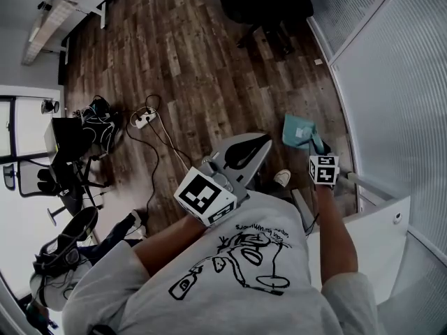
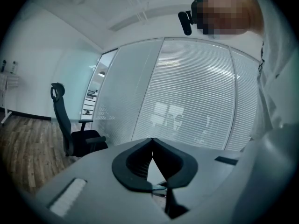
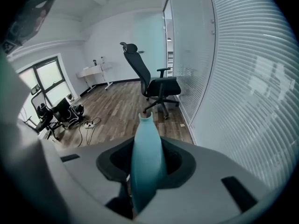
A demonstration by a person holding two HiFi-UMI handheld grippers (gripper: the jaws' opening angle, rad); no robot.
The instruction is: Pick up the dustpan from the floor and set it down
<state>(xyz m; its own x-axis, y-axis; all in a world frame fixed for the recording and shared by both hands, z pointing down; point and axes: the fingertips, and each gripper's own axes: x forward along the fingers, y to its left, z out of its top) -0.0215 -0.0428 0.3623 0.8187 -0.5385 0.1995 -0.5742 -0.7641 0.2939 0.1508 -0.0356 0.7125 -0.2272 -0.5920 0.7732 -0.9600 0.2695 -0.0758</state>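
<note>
Gripping teal dustpan (image 1: 297,130) in right hand-held gripper (image 3: 145,168), left hand-held gripper (image 2: 152,143) closed

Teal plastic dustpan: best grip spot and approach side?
Grip the teal plastic dustpan by its narrow handle, approaching from the handle side, jaws across the slim part; the rest looks too broad for them. The right gripper holds it so.
</note>
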